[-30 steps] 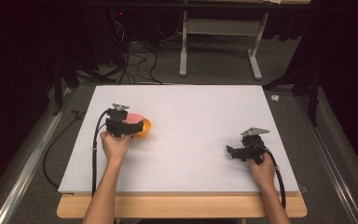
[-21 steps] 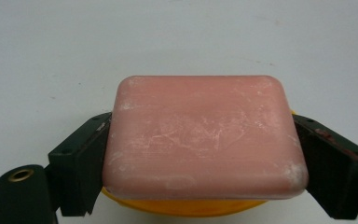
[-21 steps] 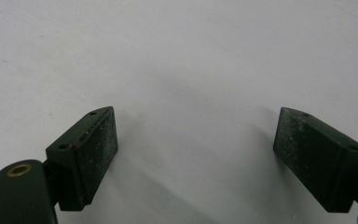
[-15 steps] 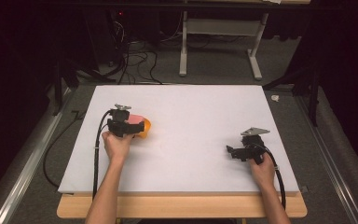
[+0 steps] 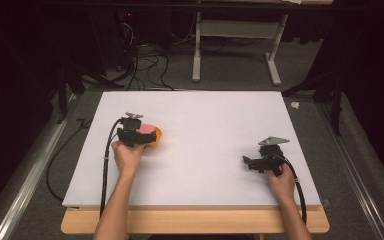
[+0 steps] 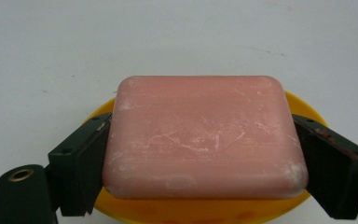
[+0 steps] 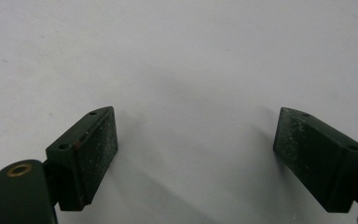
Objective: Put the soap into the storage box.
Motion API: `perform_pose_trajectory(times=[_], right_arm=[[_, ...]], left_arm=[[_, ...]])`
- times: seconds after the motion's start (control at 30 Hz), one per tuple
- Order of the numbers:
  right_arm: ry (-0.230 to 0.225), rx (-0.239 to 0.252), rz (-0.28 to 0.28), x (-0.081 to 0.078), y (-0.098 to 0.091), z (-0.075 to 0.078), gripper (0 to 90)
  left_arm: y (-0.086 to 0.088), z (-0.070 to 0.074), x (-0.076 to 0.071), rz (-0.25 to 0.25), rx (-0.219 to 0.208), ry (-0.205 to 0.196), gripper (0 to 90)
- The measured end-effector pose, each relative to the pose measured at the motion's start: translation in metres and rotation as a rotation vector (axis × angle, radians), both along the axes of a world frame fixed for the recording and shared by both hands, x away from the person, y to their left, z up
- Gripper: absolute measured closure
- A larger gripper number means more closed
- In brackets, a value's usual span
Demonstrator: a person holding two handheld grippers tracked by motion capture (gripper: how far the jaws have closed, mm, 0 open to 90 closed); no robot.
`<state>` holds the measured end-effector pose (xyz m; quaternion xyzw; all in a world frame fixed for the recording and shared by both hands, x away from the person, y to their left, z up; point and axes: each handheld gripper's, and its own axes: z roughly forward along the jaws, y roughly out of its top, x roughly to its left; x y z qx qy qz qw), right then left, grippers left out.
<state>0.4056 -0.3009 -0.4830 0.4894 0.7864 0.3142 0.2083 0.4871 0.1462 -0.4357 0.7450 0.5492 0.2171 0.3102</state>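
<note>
A pink bar of soap (image 6: 204, 133) sits over a round yellow dish (image 6: 310, 112), whose rim shows behind and below it. My left gripper (image 6: 205, 154) is shut on the soap, one black pad pressed against each short side. From above, the same gripper (image 5: 144, 134) is at the left of the white board with the soap (image 5: 148, 128) and the dish (image 5: 156, 137) at its tip. Whether the soap rests in the dish or hangs just above it I cannot tell. My right gripper (image 7: 196, 144) stands open over bare white board, nothing between its jaws, low at the right (image 5: 248, 162).
The white board (image 5: 205, 115) lies on a wooden table whose front edge (image 5: 195, 222) shows below it. Beyond the board are dark floor, cables (image 5: 145, 60) and a white table frame (image 5: 235, 45). A metal rail (image 5: 25, 175) runs along the left.
</note>
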Motion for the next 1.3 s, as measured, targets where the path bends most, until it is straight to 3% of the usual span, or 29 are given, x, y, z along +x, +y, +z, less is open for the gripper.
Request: perform_pose_trajectory(times=[0.5,0.87,1.17,1.3], right_arm=[[0.0,0.002,-0.001,0.0,0.0,0.0,14.3],[0.001,0.003,-0.003,0.0,0.0,0.0,14.3],[0.001,0.003,-0.003,0.0,0.0,0.0,14.3],[0.001,0.003,-0.003,0.0,0.0,0.0,14.3]], left_arm=[[0.001,-0.006,0.002,0.005,-0.009,0.02,13.6],[0.002,-0.004,0.0,-0.005,-0.023,-0.002,13.9],[0.008,0.002,-0.003,-0.006,-0.073,-0.051,14.9],[0.01,0.003,-0.004,-0.007,-0.078,-0.047,13.5]])
